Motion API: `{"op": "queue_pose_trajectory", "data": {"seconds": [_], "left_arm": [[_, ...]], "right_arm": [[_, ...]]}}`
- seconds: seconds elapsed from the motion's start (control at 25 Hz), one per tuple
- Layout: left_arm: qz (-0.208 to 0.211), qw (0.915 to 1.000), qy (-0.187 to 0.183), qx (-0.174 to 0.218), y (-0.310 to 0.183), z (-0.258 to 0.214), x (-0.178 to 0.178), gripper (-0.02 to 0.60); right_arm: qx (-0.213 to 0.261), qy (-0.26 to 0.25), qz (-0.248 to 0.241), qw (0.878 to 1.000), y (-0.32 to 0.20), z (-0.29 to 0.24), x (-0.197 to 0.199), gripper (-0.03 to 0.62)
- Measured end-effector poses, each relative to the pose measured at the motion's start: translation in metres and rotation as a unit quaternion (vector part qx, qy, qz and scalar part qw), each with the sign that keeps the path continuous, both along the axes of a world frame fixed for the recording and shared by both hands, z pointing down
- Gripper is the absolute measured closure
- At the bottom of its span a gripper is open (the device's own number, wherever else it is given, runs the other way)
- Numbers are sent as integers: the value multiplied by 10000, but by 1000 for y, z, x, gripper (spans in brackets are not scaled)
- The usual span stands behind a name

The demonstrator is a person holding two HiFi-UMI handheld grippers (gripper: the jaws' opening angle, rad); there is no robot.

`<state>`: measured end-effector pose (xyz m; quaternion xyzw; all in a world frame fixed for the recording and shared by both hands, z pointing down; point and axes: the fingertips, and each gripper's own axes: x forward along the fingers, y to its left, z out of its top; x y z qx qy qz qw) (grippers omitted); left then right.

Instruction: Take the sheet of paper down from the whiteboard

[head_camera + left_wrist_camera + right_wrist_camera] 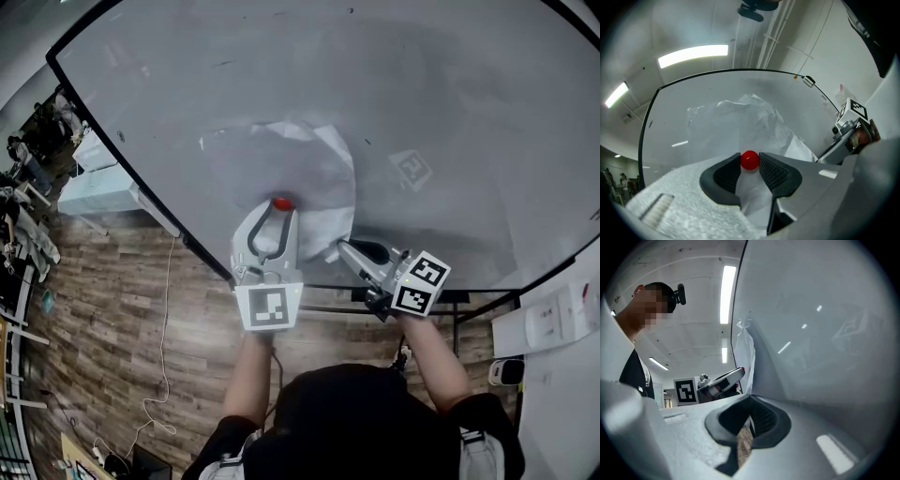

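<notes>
While the cube (pixel 269 307) on each gripper shows a black-and-white square marker (one face up), the left gripper (pixel 280 206) is closed on the red magnet (pixel 749 160). The right gripper (pixel 339 246) is pinched fully together on the paper's lower right edge. The crumpled paper (pixel 291 159) hangs on the whiteboard (pixel 450 84) near its black frame (pixel 141 169), with bare board above and to the right.

A workroom or lab, by its furnishings: a large whiteboard (pixel 422 94) on a black frame rises ahead of the left gripper (pixel 279 211), wood-plank flooring (pixel 112 309) lies below it, a white cable (pixel 167 328) trails to its left, a clutter of gear (pixel 28 159) stands farther left, and strip lights (pixel 693 55) glow overhead.
</notes>
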<state>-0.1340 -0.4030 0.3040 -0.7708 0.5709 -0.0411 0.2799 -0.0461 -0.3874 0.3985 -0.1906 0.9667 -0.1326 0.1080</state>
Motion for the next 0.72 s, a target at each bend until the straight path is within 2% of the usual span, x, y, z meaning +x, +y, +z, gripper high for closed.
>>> {"op": "queue_pose_trajectory", "data": {"seconds": [0.16,0.24,0.32,0.36,0.56,0.72], "left_arm": [[-55,9994,221,-250,4,21,-12,449],[-83,9990,265,-338,7,28,-15,449],[-91,9987,305,-403,10,35,-19,449],[-90,9983,343,-456,11,39,-21,449],[-45,9959,476,-768,14,65,-32,449],[7,9938,498,-990,22,85,-35,449]], "right_arm": [[-28,209,101,9997,1,18,-2,591],[416,797,393,9952,2,28,-1,591],[891,1446,641,9834,3,38,-3,591],[976,1588,669,9802,5,42,-5,591],[640,1495,629,9847,12,58,-14,591],[509,1648,733,9823,18,73,-12,591]]}}
